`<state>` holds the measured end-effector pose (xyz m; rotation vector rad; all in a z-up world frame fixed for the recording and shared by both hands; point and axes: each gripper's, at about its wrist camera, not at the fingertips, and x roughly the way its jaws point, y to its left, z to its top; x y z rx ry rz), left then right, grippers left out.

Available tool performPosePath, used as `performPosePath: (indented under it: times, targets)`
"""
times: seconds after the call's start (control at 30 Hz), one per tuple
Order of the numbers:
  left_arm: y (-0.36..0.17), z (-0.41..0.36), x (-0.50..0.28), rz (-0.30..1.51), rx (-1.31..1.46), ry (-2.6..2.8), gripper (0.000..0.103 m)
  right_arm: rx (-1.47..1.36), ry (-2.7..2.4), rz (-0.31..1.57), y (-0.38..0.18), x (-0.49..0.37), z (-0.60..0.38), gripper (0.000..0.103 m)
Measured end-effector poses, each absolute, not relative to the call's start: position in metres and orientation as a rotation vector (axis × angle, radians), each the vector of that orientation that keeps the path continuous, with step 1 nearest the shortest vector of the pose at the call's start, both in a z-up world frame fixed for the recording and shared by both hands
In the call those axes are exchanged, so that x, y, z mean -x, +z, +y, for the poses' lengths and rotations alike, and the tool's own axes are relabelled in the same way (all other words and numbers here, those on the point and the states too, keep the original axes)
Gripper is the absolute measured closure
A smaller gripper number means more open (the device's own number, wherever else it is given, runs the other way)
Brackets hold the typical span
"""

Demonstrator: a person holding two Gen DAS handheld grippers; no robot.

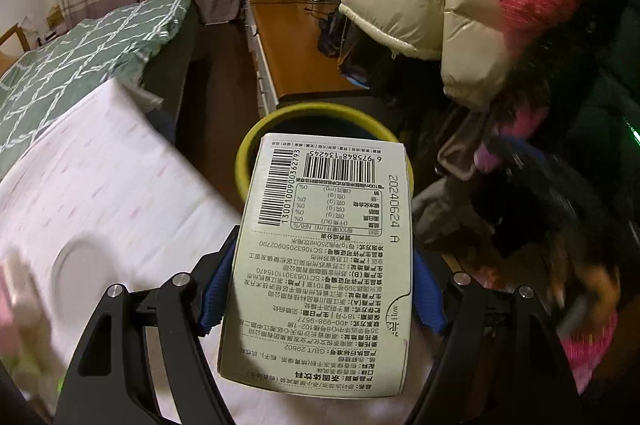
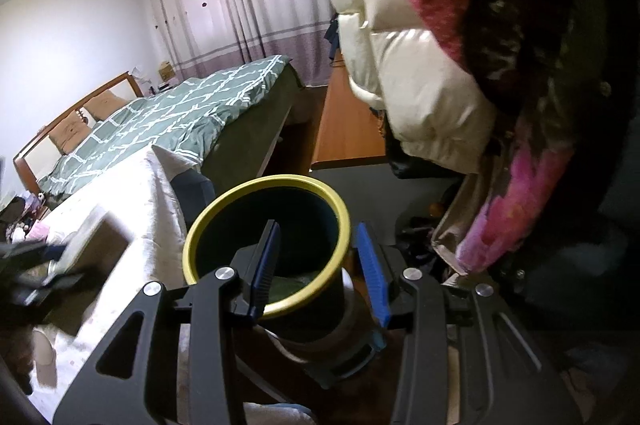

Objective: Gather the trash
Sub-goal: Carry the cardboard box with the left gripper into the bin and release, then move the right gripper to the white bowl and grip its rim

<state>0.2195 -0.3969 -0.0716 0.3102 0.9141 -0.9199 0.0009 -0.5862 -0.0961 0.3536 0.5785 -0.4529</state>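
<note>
Bedroom, bed (image 2: 168,113) behind, cloth-covered table (image 1: 120,185) at left: yellow-rimmed bin (image 2: 266,245) clamped at rim by right gripper (image 2: 320,265); printed carton (image 1: 324,257) clenched in left gripper (image 1: 320,289) just before bin (image 1: 312,121) mouth; centre over opening before releasing.

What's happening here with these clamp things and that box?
A person is tidying a bedroom using a handheld two-finger gripper in each hand. The left gripper is clamped on a printed white carton, holding it in front of a dark bin with a yellow rim. The right gripper grips the bin's wall, one finger inside the rim and one outside. The carton is not in the bin yet. A white cloth-covered table sits to the left, with a bed behind.
</note>
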Motion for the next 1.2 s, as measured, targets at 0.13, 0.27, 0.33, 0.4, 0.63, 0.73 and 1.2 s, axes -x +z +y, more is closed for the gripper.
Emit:
performPosePath:
  times: [0.13,0.27,0.33,0.4,0.63,0.73,1.2]
  targets:
    - [-0.082,-0.451,-0.240,0.930,-0.308,-0.913,0.029,-0.344,-0.487,0.577,-0.097,0.011,-0.591,0.064]
    - [-0.099,-0.486,-0.253,0.938,-0.307,-0.891,0.029,-0.346,-0.499,0.596,-0.103,0.015,-0.595,0.064]
    - [-0.108,-0.500,-0.258,0.942,-0.311,-0.872,0.029,-0.348,-0.503,0.605,-0.104,0.016,-0.595,0.062]
    - [-0.114,-0.510,-0.262,0.934,-0.317,-0.841,0.027,-0.352,-0.503,0.612,-0.107,0.014,-0.595,0.058]
    - [-0.085,-0.480,-0.261,0.885,-0.233,-0.796,0.015,-0.350,-0.493,0.607,-0.103,0.013,-0.586,0.057]
    - [-0.054,-0.441,-0.242,0.824,-0.186,-0.777,0.011,-0.350,-0.473,0.610,-0.104,0.011,-0.579,0.057]
    - [0.016,-0.201,-0.155,0.559,-0.055,-0.484,0.005,-0.269,-0.288,0.646,-0.094,-0.028,-0.506,0.056]
